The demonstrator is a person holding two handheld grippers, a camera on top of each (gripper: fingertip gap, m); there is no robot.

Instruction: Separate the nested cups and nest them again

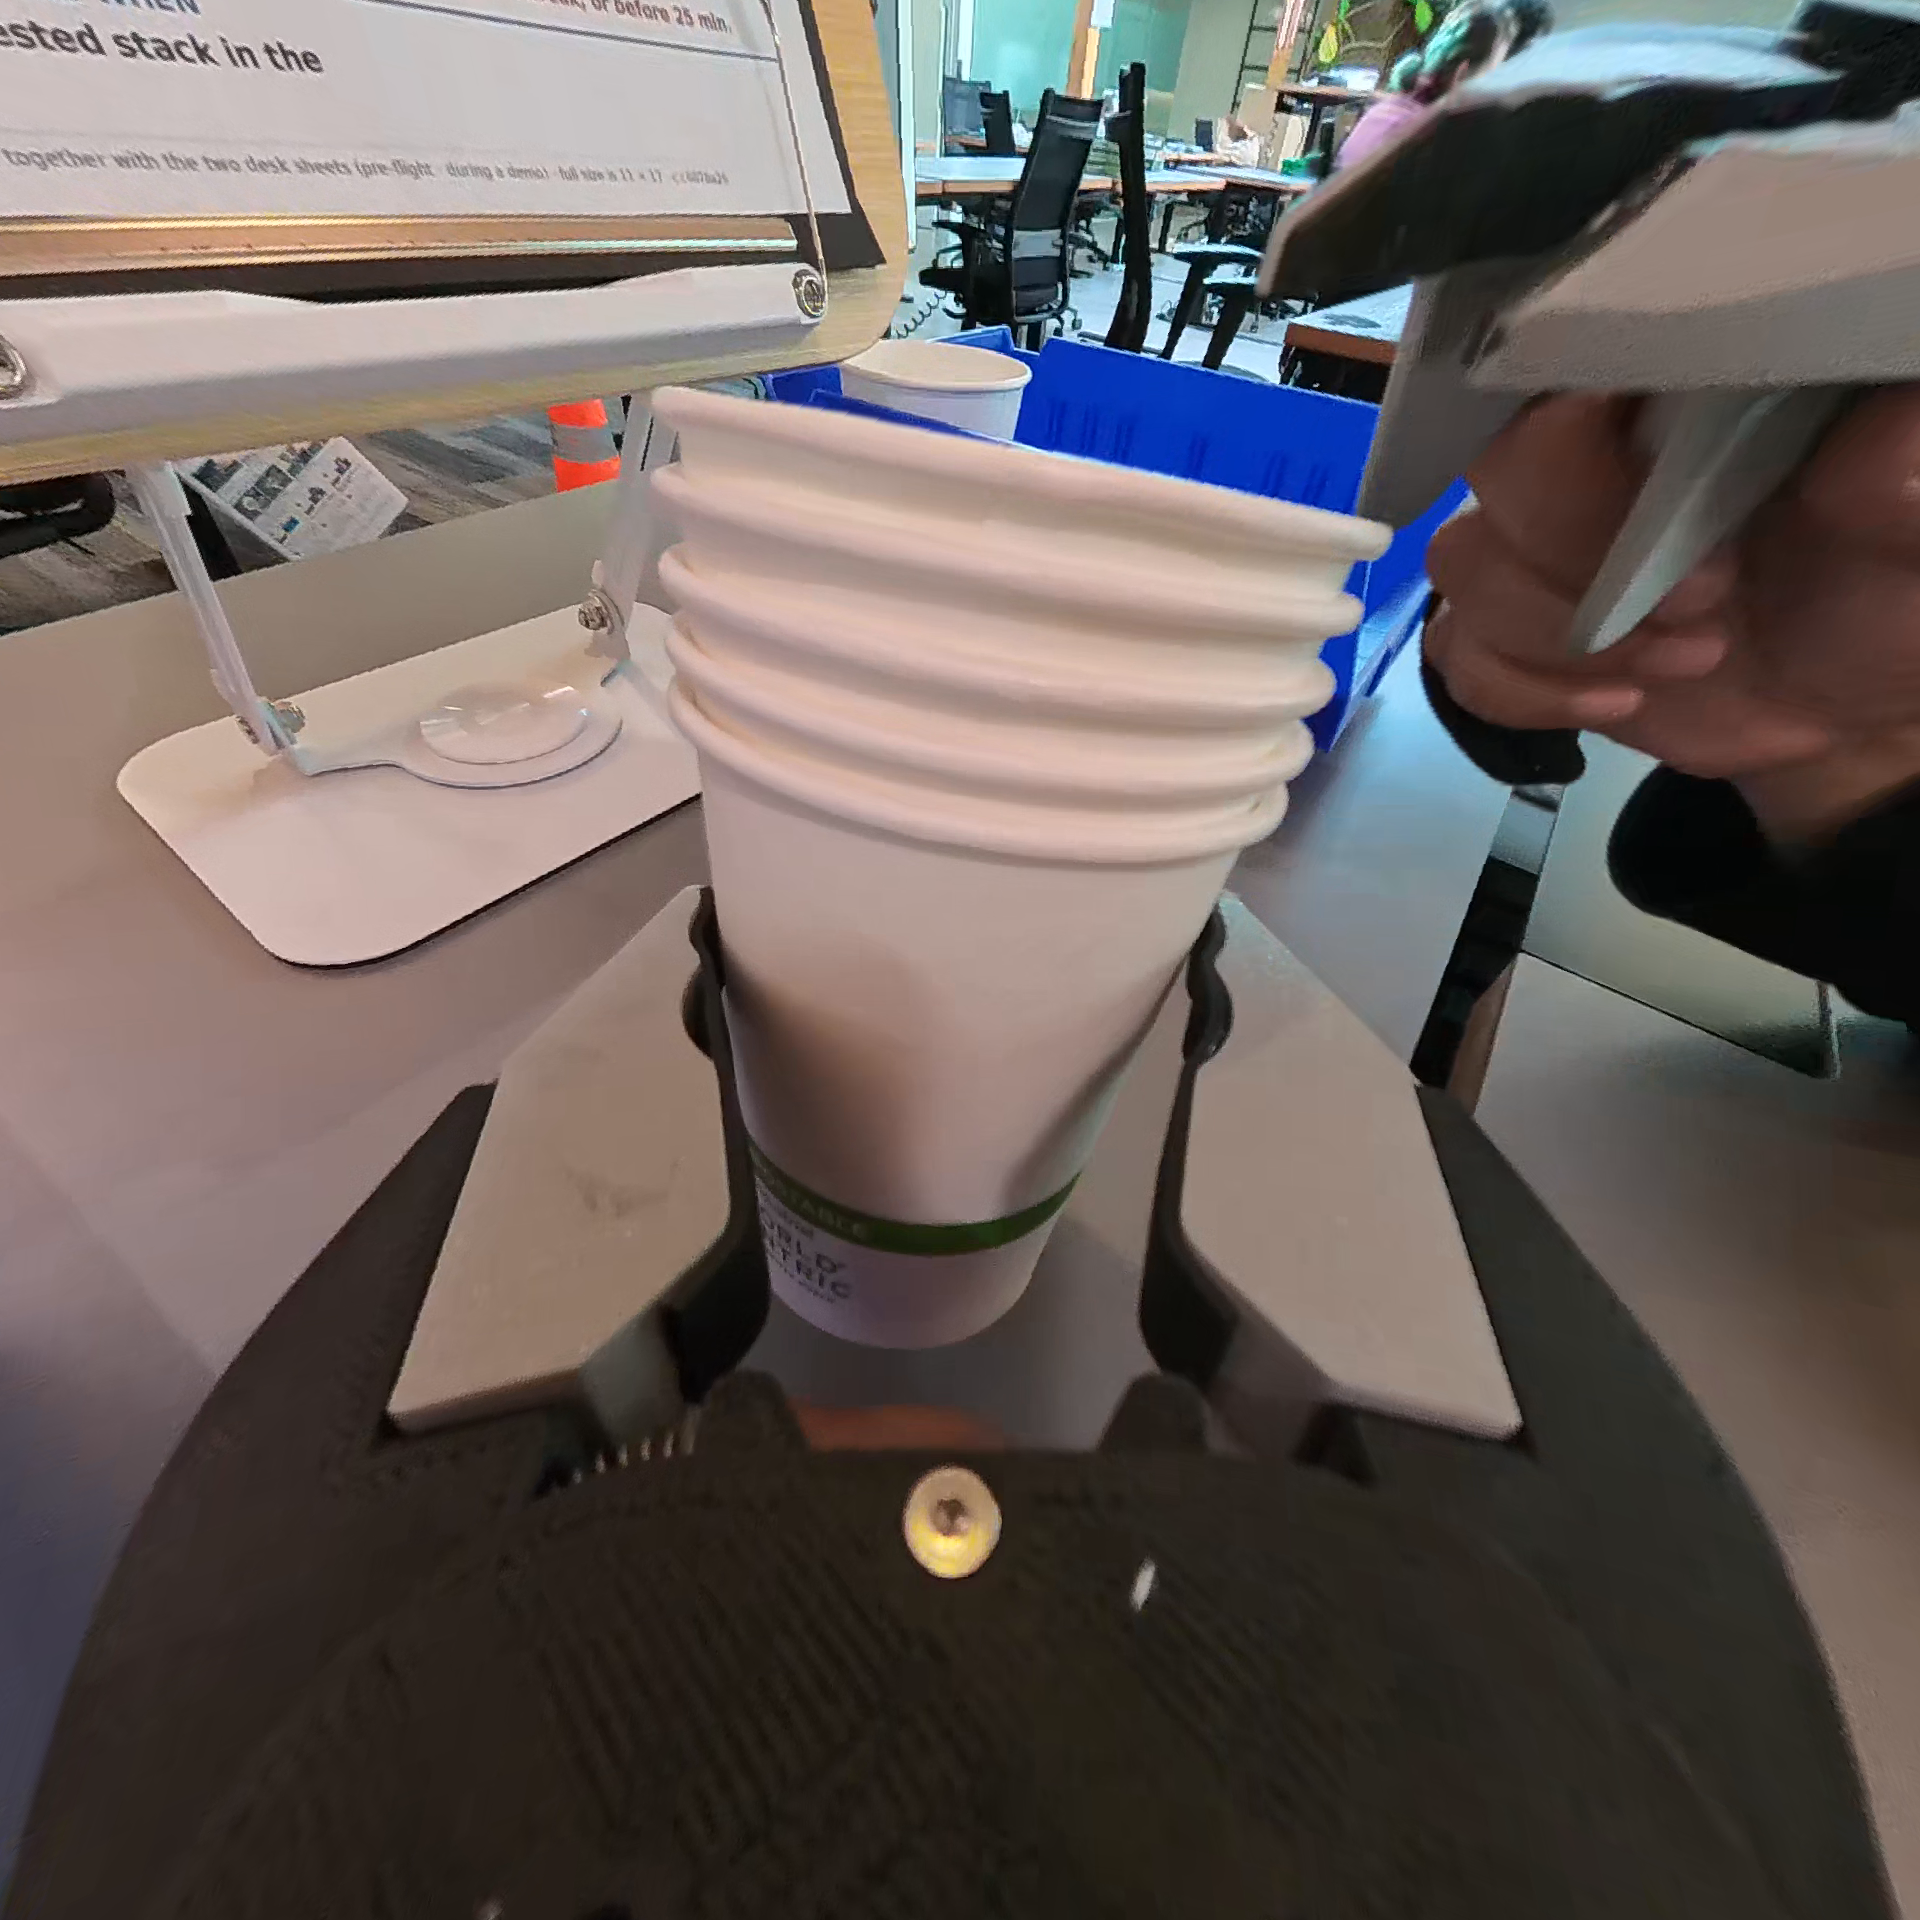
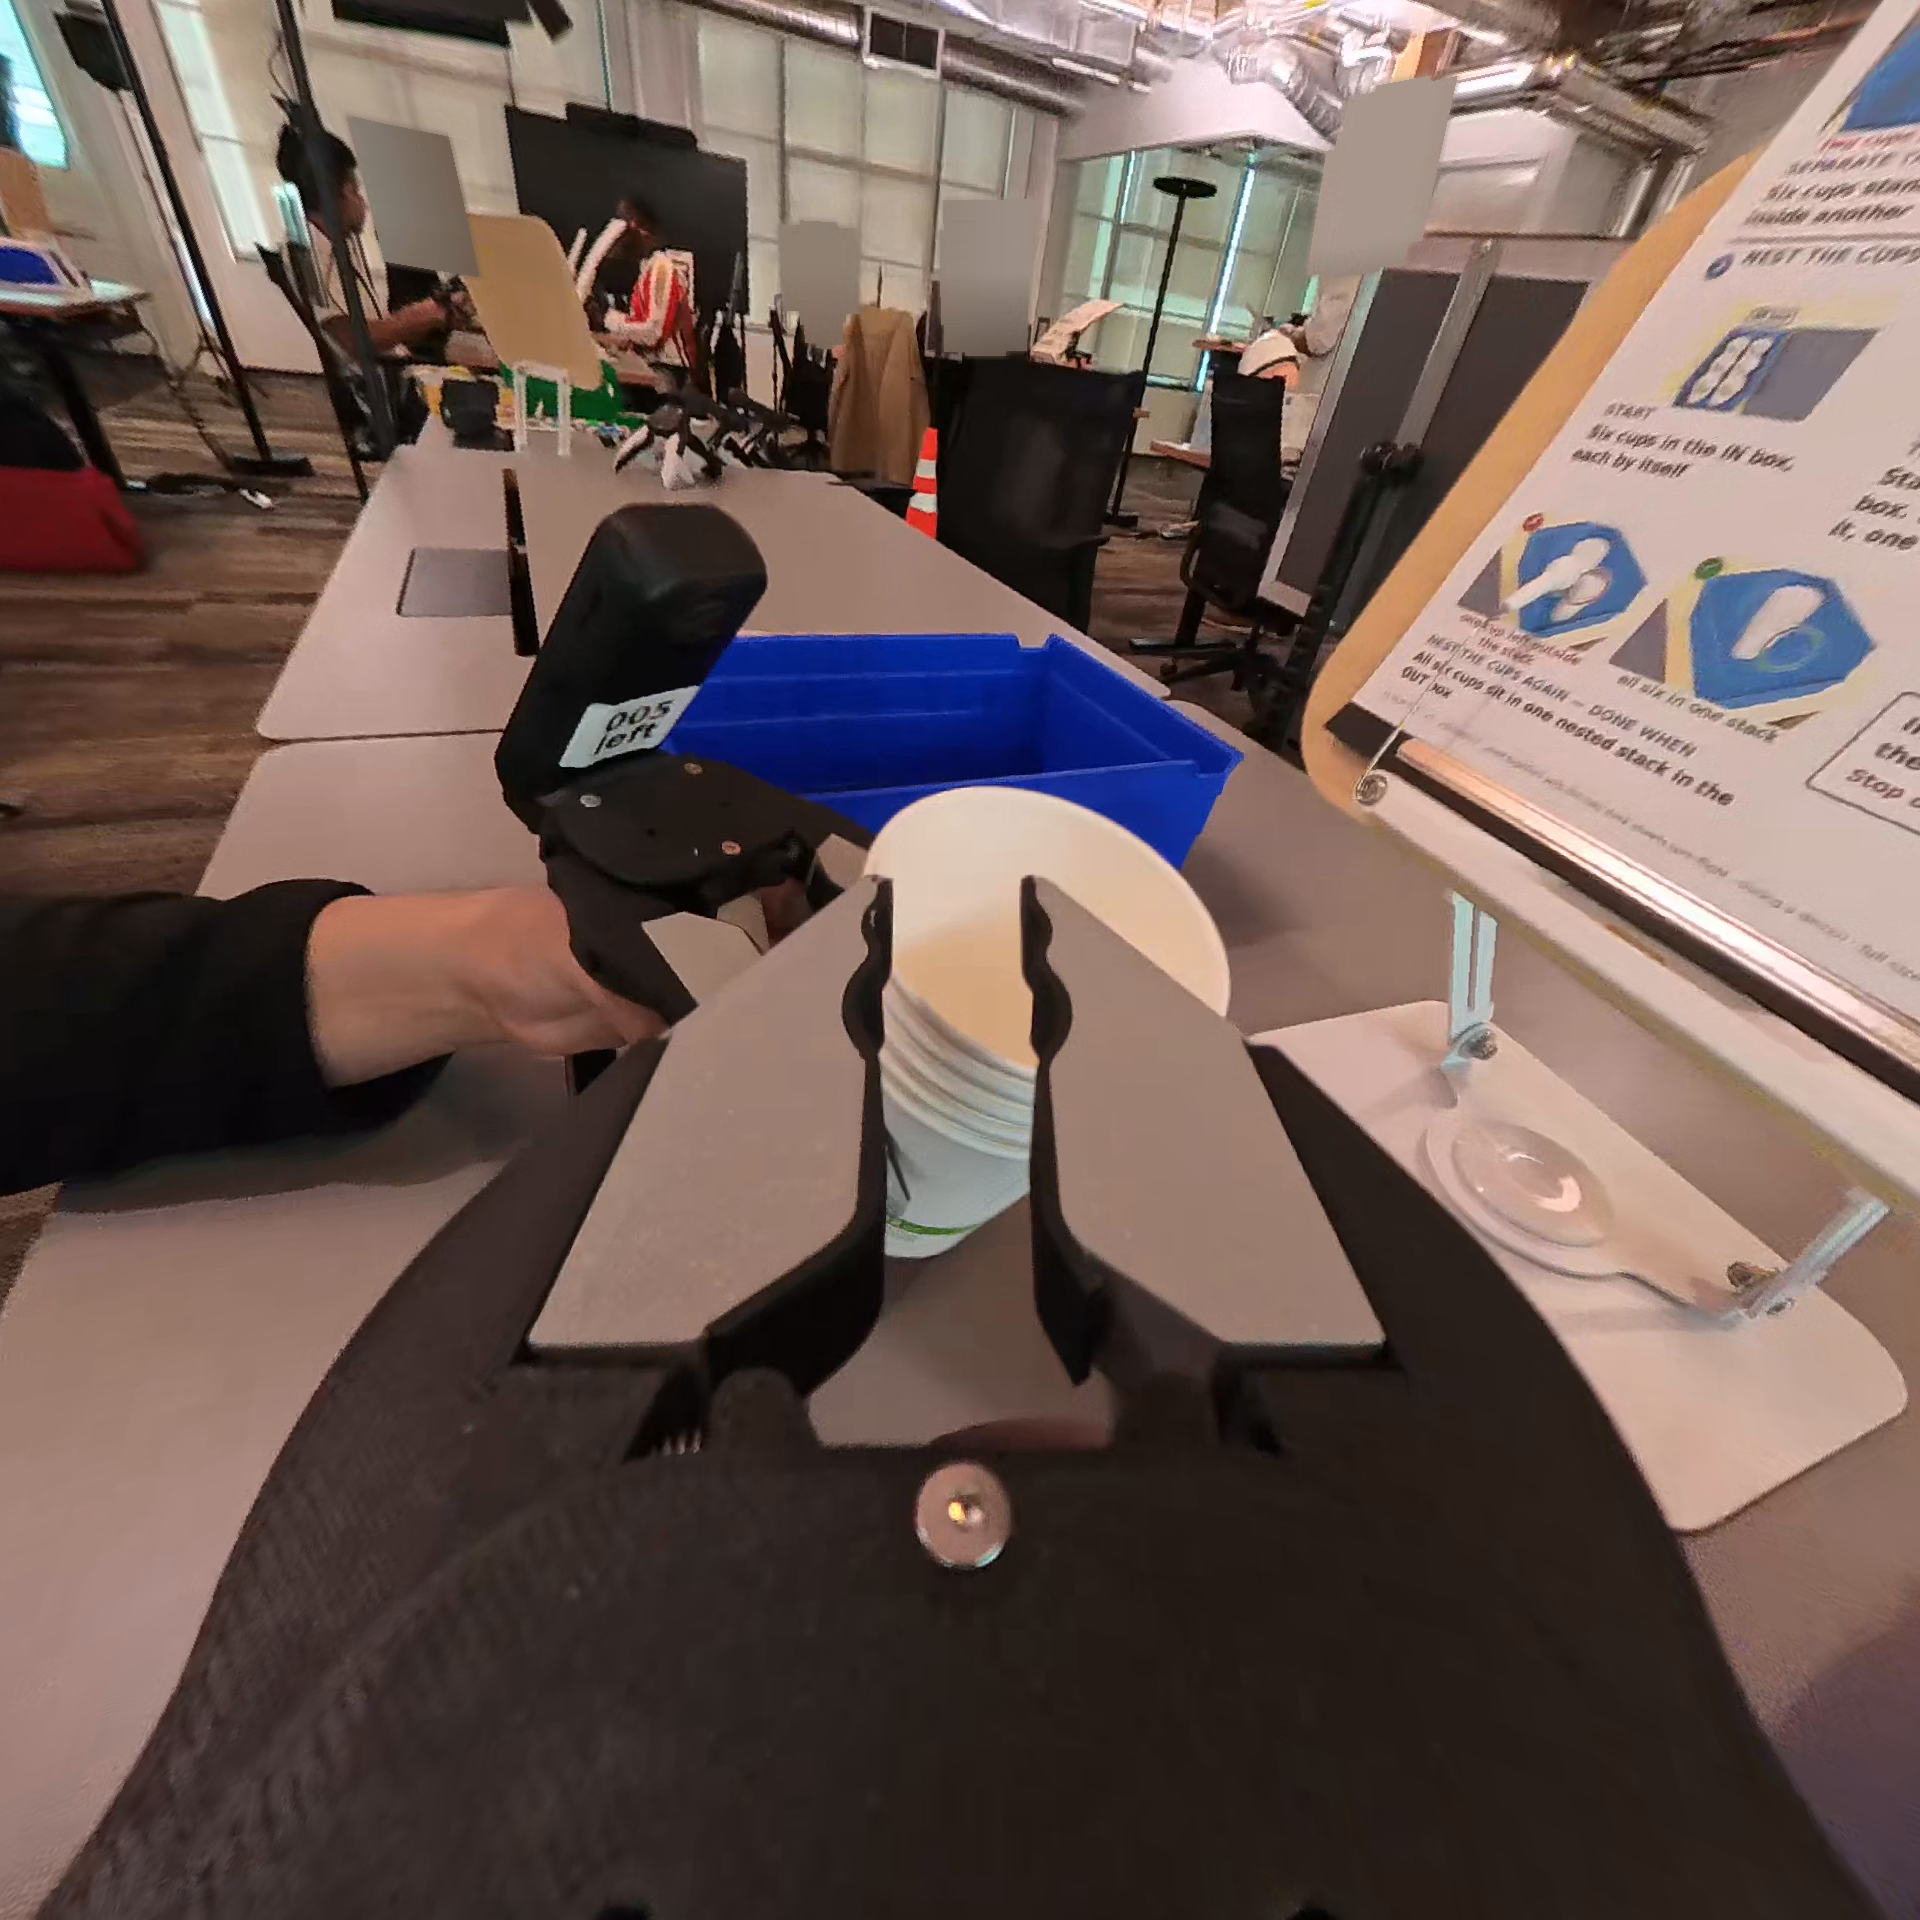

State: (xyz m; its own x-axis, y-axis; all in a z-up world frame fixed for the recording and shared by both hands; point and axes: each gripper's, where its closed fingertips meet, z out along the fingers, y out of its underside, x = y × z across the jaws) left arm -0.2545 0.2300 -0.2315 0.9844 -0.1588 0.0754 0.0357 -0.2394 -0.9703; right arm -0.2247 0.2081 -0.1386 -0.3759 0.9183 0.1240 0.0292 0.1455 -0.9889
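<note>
A nested stack of several white paper cups [image 1: 977, 727] with a green band near the base stands upright between my left gripper's [image 1: 956, 997] fingers, which are shut on the lowest cup's wall. In the right wrist view the stack [image 2: 966, 1039] shows through the narrow gap of my right gripper [image 2: 951, 914], which is slightly open and empty. In the left wrist view the right gripper [image 1: 1558, 208] hovers above and to the right of the top rim, apart from it. One more white cup [image 1: 935, 390] stands in the blue bin behind.
A blue bin [image 2: 935, 717] sits on the grey table [image 2: 364, 1403] just behind the stack. A white stand base [image 1: 416, 821] and its tilted instruction board [image 2: 1662, 540] are close beside the stack. A person's hand [image 2: 468, 977] holds the left gripper's body [image 2: 665, 831]. One gripper's finger ends stand about 10 cm off the other's.
</note>
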